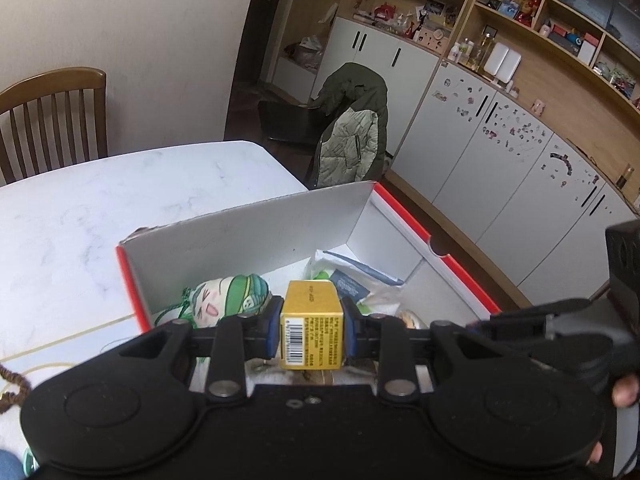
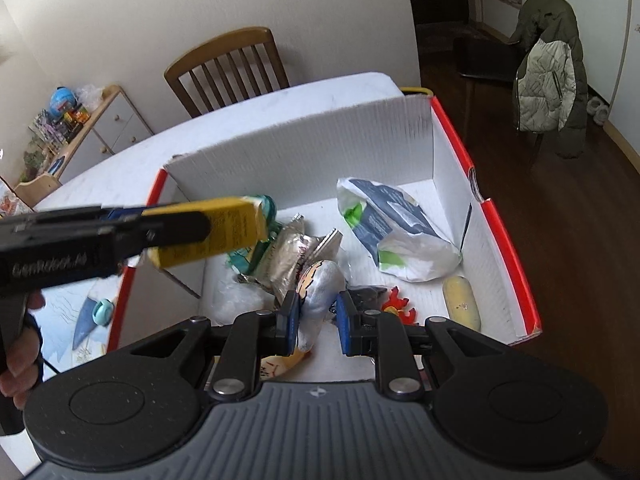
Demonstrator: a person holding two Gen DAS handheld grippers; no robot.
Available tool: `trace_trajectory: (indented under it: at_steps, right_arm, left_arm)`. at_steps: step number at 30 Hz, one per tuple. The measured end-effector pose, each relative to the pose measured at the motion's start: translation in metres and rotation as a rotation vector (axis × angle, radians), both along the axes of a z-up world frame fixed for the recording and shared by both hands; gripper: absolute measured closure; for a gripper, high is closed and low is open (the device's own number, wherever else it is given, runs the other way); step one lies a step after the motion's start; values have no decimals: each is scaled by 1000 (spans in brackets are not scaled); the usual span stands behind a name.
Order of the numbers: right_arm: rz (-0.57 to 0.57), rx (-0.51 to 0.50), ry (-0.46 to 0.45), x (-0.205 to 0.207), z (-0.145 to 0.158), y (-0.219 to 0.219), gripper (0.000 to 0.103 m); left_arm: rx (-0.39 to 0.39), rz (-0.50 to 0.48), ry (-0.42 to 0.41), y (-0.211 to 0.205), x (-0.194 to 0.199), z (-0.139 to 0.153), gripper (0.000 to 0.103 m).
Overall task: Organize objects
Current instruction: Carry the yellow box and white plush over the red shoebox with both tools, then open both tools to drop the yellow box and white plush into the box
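The white cardboard box (image 2: 400, 136), red-rimmed, sits on the marble table (image 1: 100, 200) holding a plastic bag (image 2: 404, 236), foil packets (image 2: 292, 252) and a plush (image 1: 224, 300). Left hand-held gripper (image 1: 311, 328) clamps a yellow carton (image 1: 311, 320) above it. Right hand-held gripper (image 2: 317, 320), nearly closed, pinches a silvery pouch (image 2: 320, 292).

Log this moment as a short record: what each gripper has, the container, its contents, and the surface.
left gripper: shut on yellow box, over the carton
right gripper: shut, nothing clearly between the jaws, low over the contents
container: open white carton with red edges
contents: white and blue plastic bag, green-hatted plush doll, yellow tube-shaped item
surface: white marble table
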State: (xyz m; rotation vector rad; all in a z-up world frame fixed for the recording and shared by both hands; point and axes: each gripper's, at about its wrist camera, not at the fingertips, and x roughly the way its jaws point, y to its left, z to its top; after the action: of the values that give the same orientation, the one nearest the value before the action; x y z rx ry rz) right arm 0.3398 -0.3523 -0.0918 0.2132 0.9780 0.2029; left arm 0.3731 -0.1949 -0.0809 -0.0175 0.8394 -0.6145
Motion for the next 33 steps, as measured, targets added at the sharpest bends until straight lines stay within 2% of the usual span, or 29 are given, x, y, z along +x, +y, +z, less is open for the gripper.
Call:
trace_trajectory:
  at_steps: [17,33]
  right_arm:
    - [90,-23,52,14,-26,12,84]
    - [112,-31,73,19,-36,16,83]
  left_arm:
    - [81,-16,25,-41,44,-30,75]
    - [137,-2,86,-38,52,-53,75]
